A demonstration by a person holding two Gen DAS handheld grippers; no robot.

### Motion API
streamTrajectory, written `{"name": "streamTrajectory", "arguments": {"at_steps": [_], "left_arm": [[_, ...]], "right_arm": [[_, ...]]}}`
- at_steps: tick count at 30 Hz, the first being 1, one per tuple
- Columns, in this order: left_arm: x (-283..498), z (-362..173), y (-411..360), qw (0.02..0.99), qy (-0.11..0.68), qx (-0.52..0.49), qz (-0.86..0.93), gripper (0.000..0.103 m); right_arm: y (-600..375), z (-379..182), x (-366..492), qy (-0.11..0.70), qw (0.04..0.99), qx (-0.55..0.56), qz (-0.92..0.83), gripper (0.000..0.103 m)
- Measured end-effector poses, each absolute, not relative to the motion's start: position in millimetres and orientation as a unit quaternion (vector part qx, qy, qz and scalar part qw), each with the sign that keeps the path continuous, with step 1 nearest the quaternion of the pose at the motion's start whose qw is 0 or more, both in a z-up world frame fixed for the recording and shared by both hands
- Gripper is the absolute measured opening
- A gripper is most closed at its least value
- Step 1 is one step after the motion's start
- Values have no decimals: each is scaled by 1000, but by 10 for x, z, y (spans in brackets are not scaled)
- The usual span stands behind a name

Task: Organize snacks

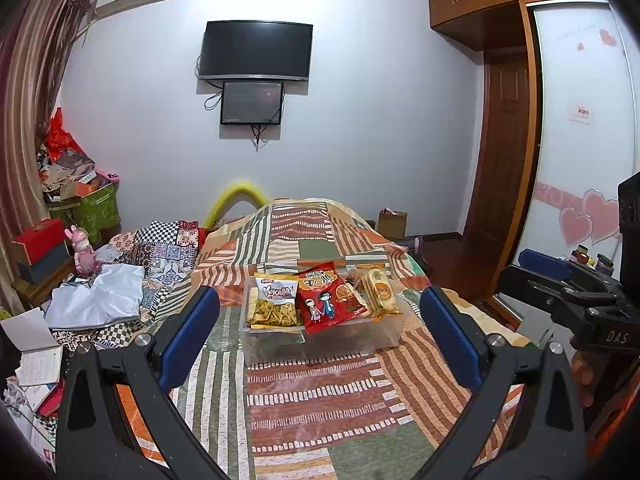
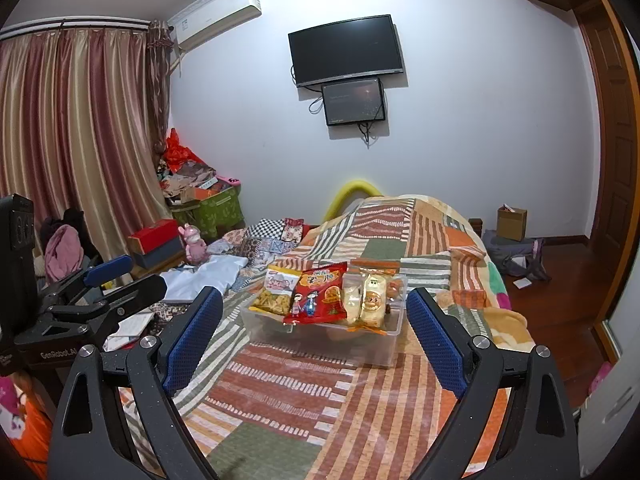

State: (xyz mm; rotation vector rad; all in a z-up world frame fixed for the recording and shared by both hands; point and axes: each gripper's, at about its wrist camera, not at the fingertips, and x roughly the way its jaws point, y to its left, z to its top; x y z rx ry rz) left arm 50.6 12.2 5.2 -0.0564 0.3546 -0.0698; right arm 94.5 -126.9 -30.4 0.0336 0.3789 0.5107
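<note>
While both tongs hang spread wide and empty, left tongs (image 1: 320, 328) and right tongs (image 2: 314, 330) frame a clear plastic box (image 1: 372, 334) on the striped patchwork bedspread (image 1: 320, 400), holding a white chip bag (image 1: 274, 300), red snack packet (image 1: 326, 302) and pale biscuit packs (image 1: 382, 292).

A home bedroom: quilted bed (image 1: 320, 380), striped curtains (image 2: 72, 128), wall television (image 1: 256, 50), wooden wardrobe (image 1: 500, 0).
</note>
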Motion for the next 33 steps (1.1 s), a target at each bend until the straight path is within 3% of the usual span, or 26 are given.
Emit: {"name": "streamTrajectory", "arguments": {"at_steps": [33], "left_arm": [[507,61,94,983,177,-30,-49,102]], "right_arm": [[-1259,-309,947,188,949,18,252,92]]}}
